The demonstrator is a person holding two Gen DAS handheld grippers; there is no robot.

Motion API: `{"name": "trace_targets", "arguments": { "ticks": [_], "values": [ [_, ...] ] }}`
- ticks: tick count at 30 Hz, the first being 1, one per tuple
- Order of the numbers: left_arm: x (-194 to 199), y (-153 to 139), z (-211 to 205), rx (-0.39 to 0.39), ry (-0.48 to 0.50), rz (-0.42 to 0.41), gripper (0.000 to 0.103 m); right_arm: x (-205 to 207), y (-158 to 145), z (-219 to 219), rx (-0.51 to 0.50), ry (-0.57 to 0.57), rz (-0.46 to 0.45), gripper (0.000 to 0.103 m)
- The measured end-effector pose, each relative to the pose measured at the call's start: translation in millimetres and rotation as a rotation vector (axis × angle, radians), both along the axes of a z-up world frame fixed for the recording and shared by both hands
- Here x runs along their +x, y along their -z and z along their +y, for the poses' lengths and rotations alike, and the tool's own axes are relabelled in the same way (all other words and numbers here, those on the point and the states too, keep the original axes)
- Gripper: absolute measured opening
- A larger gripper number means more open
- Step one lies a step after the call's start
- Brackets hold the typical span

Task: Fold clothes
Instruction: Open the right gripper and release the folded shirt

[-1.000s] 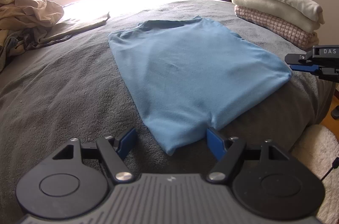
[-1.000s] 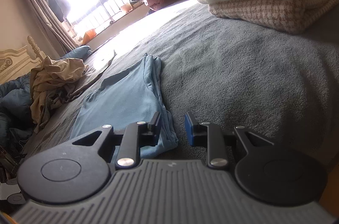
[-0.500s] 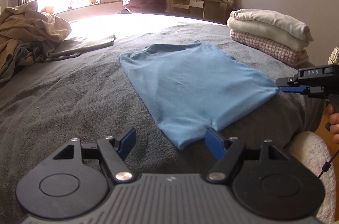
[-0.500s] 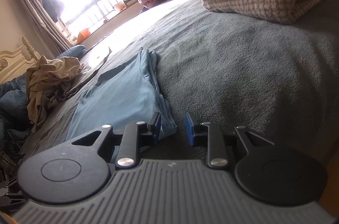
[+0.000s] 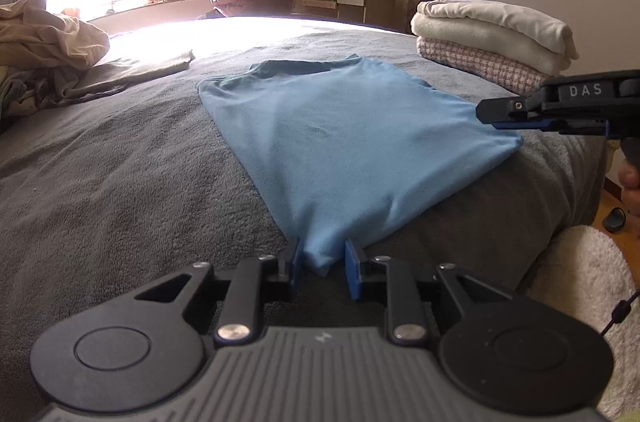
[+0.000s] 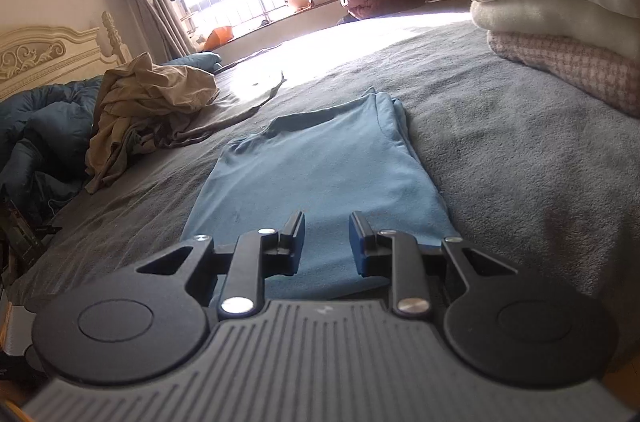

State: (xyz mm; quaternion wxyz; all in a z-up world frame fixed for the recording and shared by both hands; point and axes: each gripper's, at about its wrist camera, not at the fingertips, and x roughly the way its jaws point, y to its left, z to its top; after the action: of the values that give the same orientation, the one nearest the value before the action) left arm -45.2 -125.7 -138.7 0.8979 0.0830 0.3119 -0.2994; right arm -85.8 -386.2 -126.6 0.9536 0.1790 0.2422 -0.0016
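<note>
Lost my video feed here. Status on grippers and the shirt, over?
Left gripper open, straddling near corner of blue shirt. Right gripper open, over shirt's near edge. Shirt flat on grey bed. Nothing in the way.

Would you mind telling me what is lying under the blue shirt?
The blue shirt lies flat on the grey bedspread, which shows all around it. Whatever sits directly beneath the fabric, including its folded-under sleeves, is covered.

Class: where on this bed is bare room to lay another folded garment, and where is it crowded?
Bare blanket lies left of the blue shirt, and between shirt and folded stack. Crowded: the crumpled pile by the headboard, and the shirt's near edge, where both grippers work.
</note>
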Motion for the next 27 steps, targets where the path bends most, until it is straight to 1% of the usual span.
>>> {"name": "trace_targets", "arguments": {
  "ticks": [2,4,6,8,10,13,16,18,20,21,23,25,27],
  "values": [
    [1,1,4,-0.008,0.000,0.008,0.023,6,12,7,-0.059,-0.003,0.053,0.022],
    [0,2,6,-0.012,0.004,0.011,0.023,10,27,8,-0.115,0.026,0.121,0.020],
    [-2,1,9,-0.004,0.014,0.005,0.024,5,27,4,-0.086,0.032,0.112,0.019],
    [-5,-2,13,-0.003,0.023,0.004,0.025,1,21,3,-0.103,0.040,0.108,0.019],
    [-9,-9,21,-0.020,0.026,0.001,0.026,-3,13,5,-0.119,0.043,0.092,0.019],
    [-15,-27,31,-0.067,0.027,-0.044,0.028,-9,0,6,-0.128,0.039,0.048,0.020],
    [-9,-42,20,-0.118,0.059,-0.079,0.032,-9,-9,9,-0.130,0.021,0.005,0.020],
    [-1,-45,0,-0.122,0.087,-0.092,0.032,-1,-8,14,-0.121,0.000,-0.004,0.020],
    [7,-41,-22,-0.120,0.121,-0.095,0.032,6,-4,18,-0.119,-0.015,-0.005,0.020],
    [11,-34,-33,-0.113,0.132,-0.083,0.032,10,-1,20,-0.117,-0.023,-0.006,0.020],
    [17,-19,-49,-0.075,0.131,-0.067,0.032,17,7,20,-0.120,-0.024,0.001,0.020],
    [18,-2,-52,-0.022,0.097,-0.048,0.034,19,17,14,-0.150,0.003,0.030,0.020],
    [12,2,-36,-0.045,0.084,-0.044,0.033,13,23,-2,-0.157,0.049,0.048,0.019]
  ]
}}
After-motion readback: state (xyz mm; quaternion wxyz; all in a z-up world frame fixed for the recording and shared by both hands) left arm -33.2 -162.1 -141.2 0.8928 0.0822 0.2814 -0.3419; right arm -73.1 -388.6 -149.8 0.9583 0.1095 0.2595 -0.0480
